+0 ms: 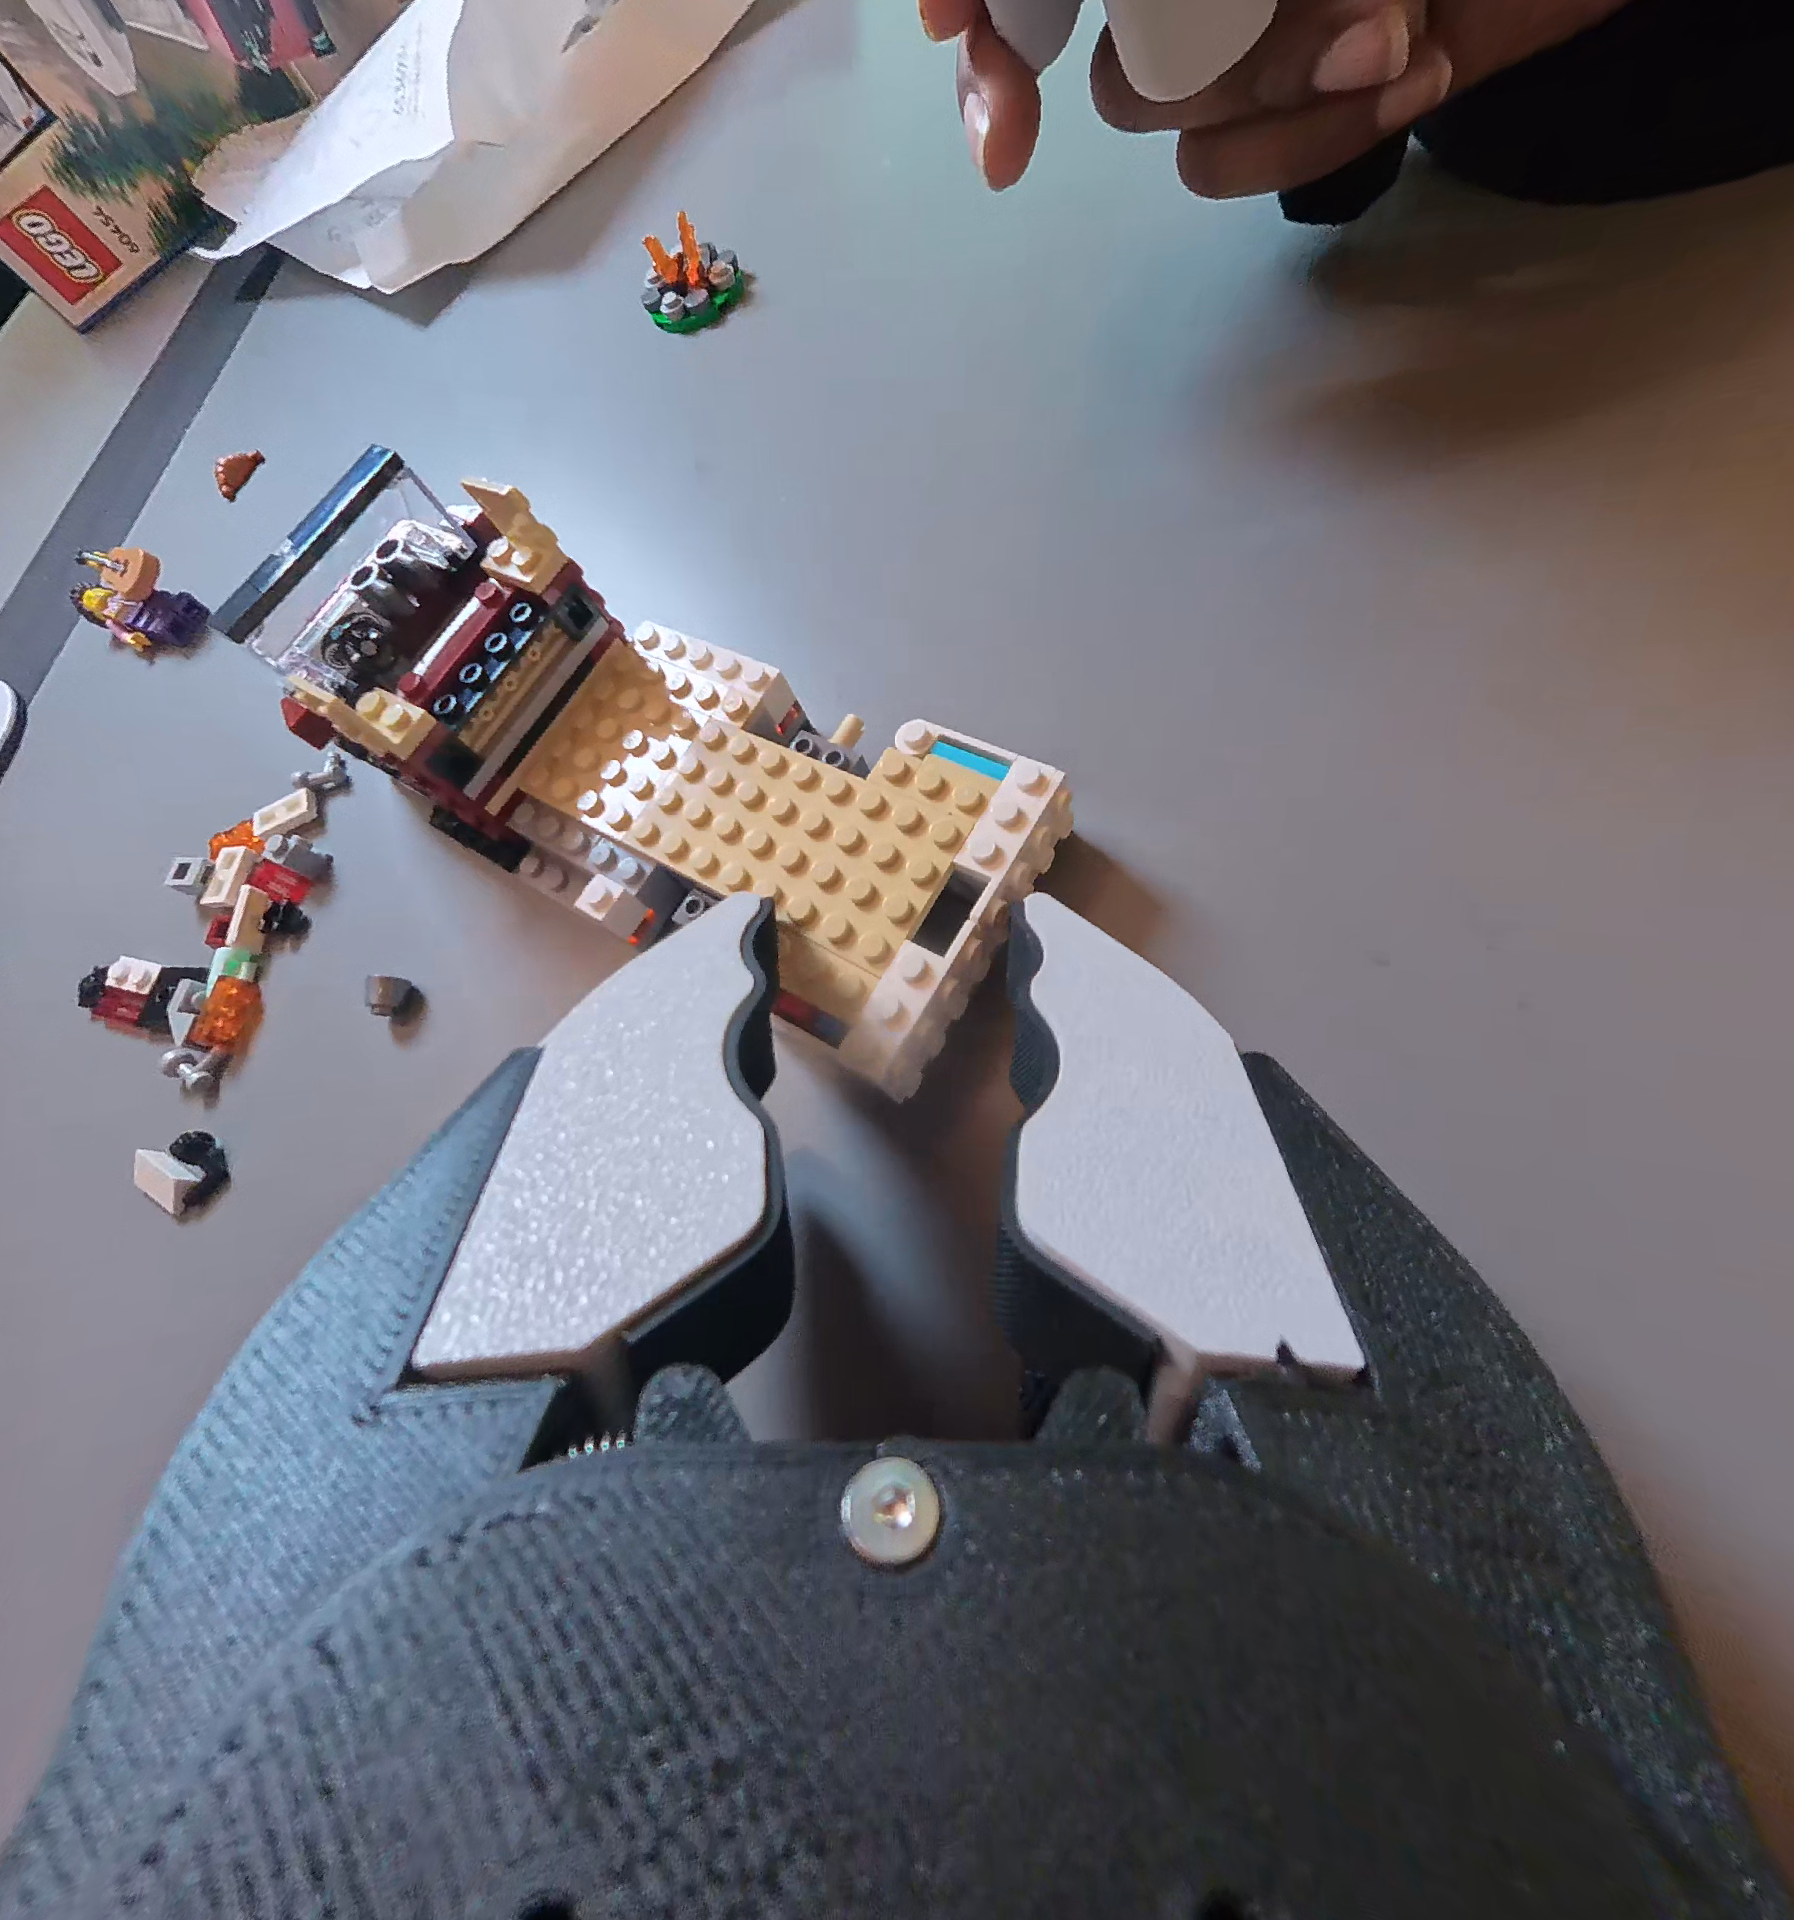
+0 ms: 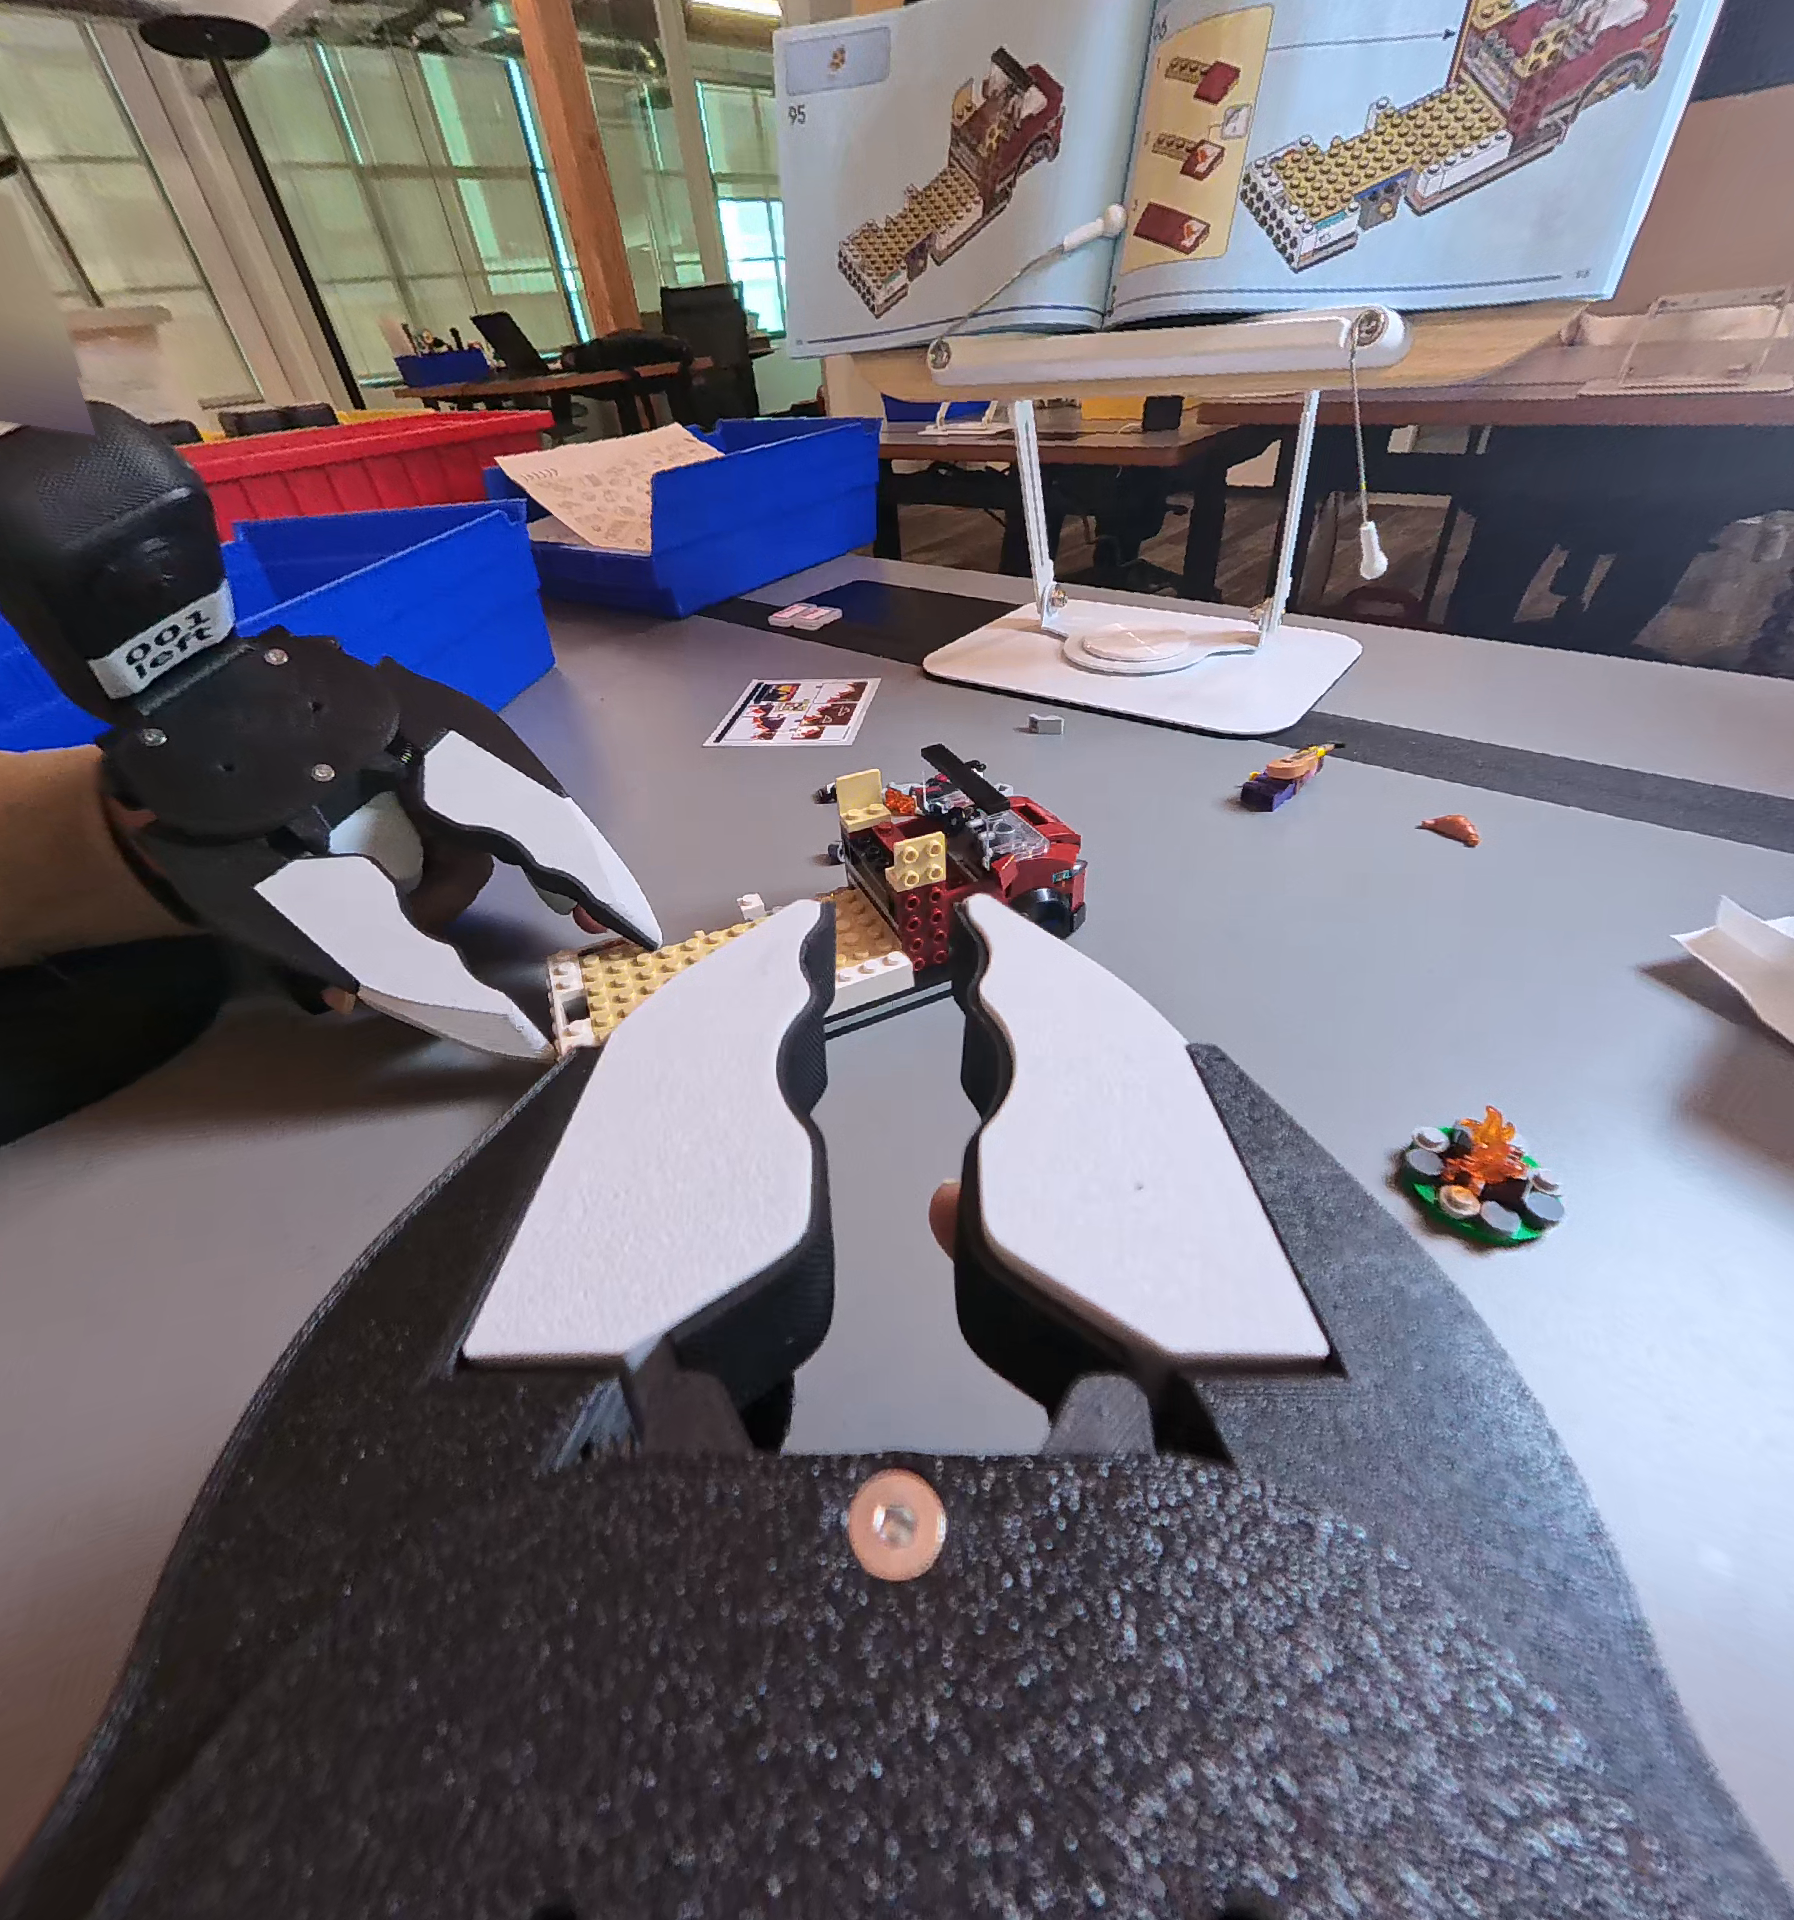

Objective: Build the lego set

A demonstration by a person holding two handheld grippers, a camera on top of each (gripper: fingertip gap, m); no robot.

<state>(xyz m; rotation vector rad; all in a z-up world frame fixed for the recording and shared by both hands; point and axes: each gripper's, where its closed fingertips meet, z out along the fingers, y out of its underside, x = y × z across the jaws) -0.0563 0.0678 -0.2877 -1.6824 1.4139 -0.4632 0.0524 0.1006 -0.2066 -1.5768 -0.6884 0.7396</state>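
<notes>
A brick vehicle model (image 1: 768, 821) lies on the grey table (image 1: 1288, 675). It has a tan studded floor, a dark red cab and a white rear wall. My left gripper (image 1: 888, 920) is shut across the model's rear end, with one pad on the tan side and the other on the white bricks. The right wrist view shows the same grip (image 2: 602, 997) on the model (image 2: 934, 862). My right gripper (image 2: 893, 920) is open and holds nothing, raised over the table short of the dark red cab. In the left wrist view only the hand (image 1: 1184, 83) holding it shows.
There is a loose brick pile (image 1: 228, 935), a small figure (image 1: 134, 603), a brown piece (image 1: 238, 470) and a campfire build (image 2: 1480, 1179). An open instruction book stands on a white stand (image 2: 1142, 665). Blue bins (image 2: 706, 520) are at the back left. The set's box (image 1: 72, 156) and paper (image 1: 436, 135) are also on the table. There is about 15 cm between the tips of the two grippers. The small figure (image 1: 134, 603) is about 25 cm from both grippers' fingertips.
</notes>
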